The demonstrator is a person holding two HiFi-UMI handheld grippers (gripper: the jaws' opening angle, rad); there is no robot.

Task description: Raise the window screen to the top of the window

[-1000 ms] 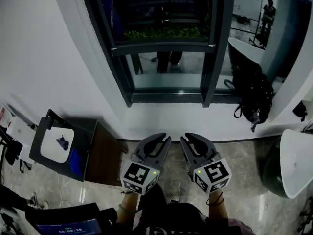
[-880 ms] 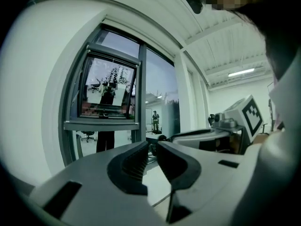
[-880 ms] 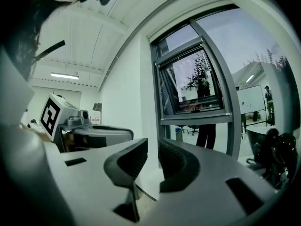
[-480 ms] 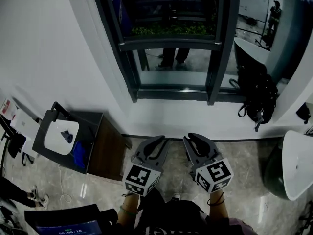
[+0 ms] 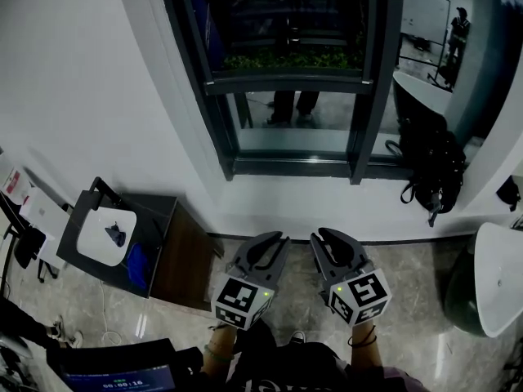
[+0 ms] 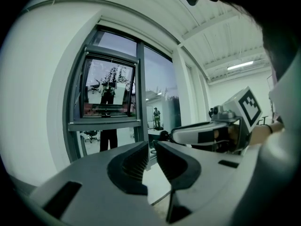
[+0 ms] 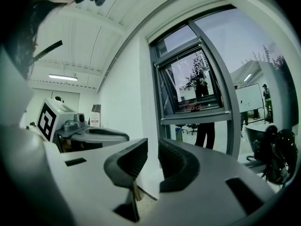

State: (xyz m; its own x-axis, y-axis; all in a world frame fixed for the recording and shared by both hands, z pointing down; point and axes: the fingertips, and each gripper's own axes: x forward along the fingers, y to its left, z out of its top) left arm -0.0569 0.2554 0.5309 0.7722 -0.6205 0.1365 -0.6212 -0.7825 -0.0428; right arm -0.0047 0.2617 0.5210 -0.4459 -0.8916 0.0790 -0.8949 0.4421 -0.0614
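Note:
The window (image 5: 294, 72) has a dark frame and is set in the white wall ahead of me. A dark horizontal rail (image 5: 286, 82) crosses it about midway, with reflective glass above and below; the left gripper view shows the rail (image 6: 104, 123) too, as does the right gripper view (image 7: 197, 118). I cannot make out screen mesh. My left gripper (image 5: 280, 237) and right gripper (image 5: 317, 234) are held side by side low in the head view, well short of the window. Both are shut with nothing between the jaws, as seen in the left gripper (image 6: 151, 144) and right gripper (image 7: 153, 140) views.
A dark cabinet (image 5: 155, 251) with a white tray (image 5: 105, 235) on it stands against the wall at the left. A black backpack (image 5: 429, 166) leans at the window's right. A white rounded object (image 5: 498, 280) sits far right. Grey stone floor (image 5: 294, 256) lies between me and the wall.
The head view has shifted: window, cabinet and backpack sit slightly lower and further right in the frame. Both grippers stay shut and side by side, a little lower in view.

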